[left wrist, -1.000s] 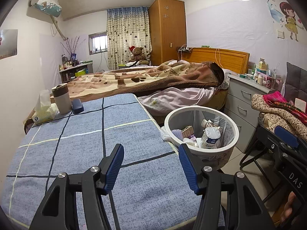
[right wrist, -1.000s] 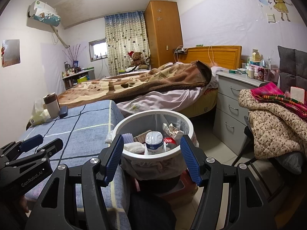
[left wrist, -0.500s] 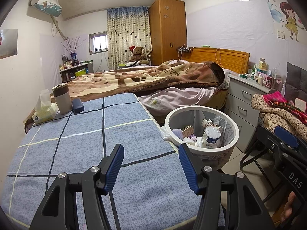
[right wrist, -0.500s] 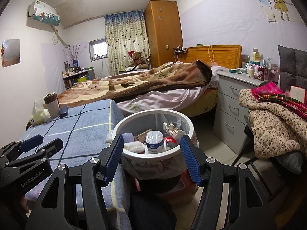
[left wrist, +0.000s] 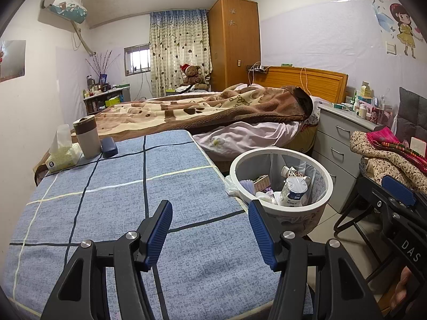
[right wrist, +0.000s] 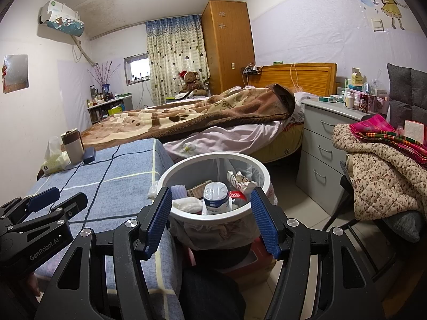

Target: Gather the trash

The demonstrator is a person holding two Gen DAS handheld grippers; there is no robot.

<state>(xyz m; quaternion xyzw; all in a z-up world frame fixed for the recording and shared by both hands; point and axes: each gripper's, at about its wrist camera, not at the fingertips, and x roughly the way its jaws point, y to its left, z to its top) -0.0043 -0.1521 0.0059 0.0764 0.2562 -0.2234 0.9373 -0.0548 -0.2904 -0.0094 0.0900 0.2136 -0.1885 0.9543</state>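
The white wastebasket [right wrist: 213, 210] beside the blue plaid tablecloth [left wrist: 120, 200] already holds a milk bottle [right wrist: 216, 198], crumpled paper [right wrist: 241, 180], a tissue wad [right wrist: 186, 204] and a small carton [left wrist: 261, 183], so the collecting looks largely done. Both the left gripper [left wrist: 209, 232] and the right gripper [right wrist: 210, 221] hang with jaws spread wide and nothing between them. Only a tissue pack [left wrist: 62, 154], a tumbler [left wrist: 87, 140] and a dark case [left wrist: 109, 147] sit at the cloth's far corner (probably not trash), so I judge little or nothing is left.
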